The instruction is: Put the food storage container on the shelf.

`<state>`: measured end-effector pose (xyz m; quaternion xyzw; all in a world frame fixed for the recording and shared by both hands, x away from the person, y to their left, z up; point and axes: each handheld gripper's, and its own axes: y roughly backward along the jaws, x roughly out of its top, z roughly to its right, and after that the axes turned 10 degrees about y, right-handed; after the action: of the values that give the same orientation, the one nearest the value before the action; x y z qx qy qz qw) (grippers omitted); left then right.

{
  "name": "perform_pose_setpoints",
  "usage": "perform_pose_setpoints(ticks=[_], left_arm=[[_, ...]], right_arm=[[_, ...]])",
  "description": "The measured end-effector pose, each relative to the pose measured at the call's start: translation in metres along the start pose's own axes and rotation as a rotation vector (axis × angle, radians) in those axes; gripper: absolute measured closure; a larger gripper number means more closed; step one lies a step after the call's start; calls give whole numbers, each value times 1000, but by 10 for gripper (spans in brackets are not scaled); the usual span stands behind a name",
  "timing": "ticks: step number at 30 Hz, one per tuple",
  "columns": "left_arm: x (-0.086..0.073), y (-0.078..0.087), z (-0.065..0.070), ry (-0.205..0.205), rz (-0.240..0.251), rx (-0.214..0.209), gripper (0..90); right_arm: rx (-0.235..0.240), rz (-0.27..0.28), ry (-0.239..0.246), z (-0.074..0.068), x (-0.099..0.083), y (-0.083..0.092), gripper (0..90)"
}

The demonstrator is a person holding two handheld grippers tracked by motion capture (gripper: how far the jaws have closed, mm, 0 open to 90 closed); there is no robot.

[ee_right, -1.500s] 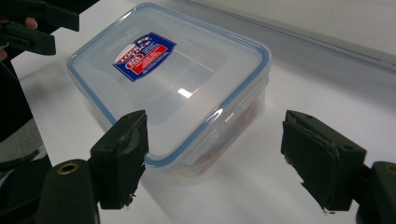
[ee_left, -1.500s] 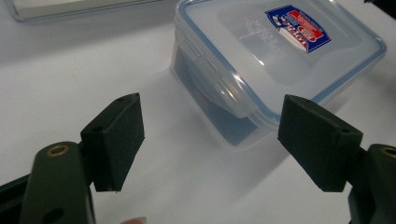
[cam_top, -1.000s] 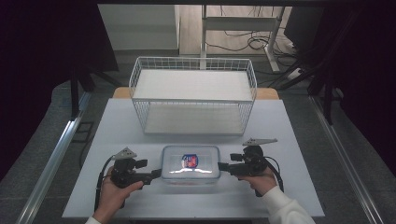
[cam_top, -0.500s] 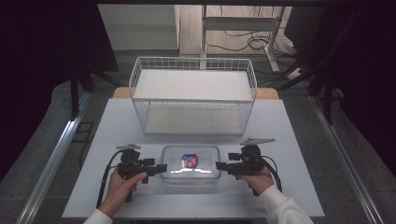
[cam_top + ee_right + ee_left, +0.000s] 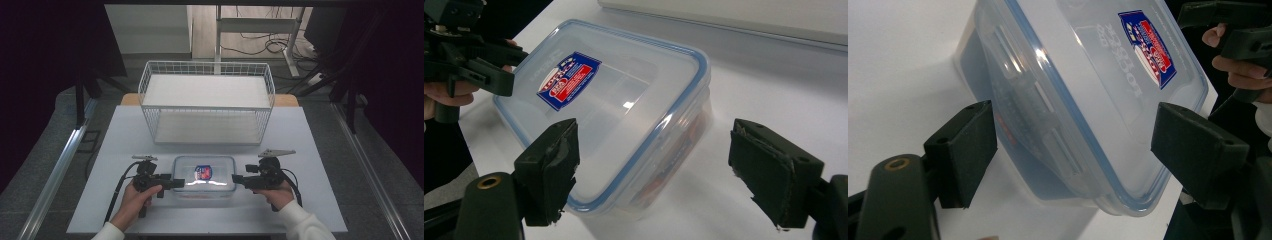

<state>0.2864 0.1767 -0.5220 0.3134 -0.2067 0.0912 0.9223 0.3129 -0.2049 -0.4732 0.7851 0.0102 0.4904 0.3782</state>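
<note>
Container (image 5: 204,179) sits near bench (image 5: 130,135) front edge, flanked by left tool (image 5: 175,183) and right tool (image 5: 237,180), both jaws apart; close evenly on its 2 short ends, under the lid rim.

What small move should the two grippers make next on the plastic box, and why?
Probably close both on the box's short ends. The left gripper and right gripper are open, one at each end of the lidded container, with its edges between their jaws, so a two-sided grip looks ready.

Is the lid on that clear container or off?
On. The lid with its blue seal sits flat across the container, label facing up.
</note>
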Motion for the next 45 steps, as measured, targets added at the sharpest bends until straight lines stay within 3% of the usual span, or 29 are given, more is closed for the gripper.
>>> perform_pose_setpoints(ticks=[6, 12, 20, 26, 34, 38, 45], left_arm=[[-1, 1, 1, 5, -2, 2, 217], [-1, 1, 1, 5, 1, -1, 220], [-1, 1, 1, 6, 3, -2, 223], [-1, 0, 1, 11, 5, -7, 223], [0, 0, 0, 21, 5, -13, 226], [0, 1, -1, 25, 6, -16, 231], [0, 6, -1, 34, 30, -33, 314]], right_arm=[[15, -15, -37, 3, -3, -4, 200], [107, -66, -129, 9, -6, -22, 191], [161, -84, -208, 12, -10, -33, 199], [235, -82, -289, 15, -15, -38, 249], [277, -52, -384, 25, -19, -33, 383], [280, -50, -393, 25, -20, -32, 389], [277, -39, -382, 22, -20, -26, 442]])
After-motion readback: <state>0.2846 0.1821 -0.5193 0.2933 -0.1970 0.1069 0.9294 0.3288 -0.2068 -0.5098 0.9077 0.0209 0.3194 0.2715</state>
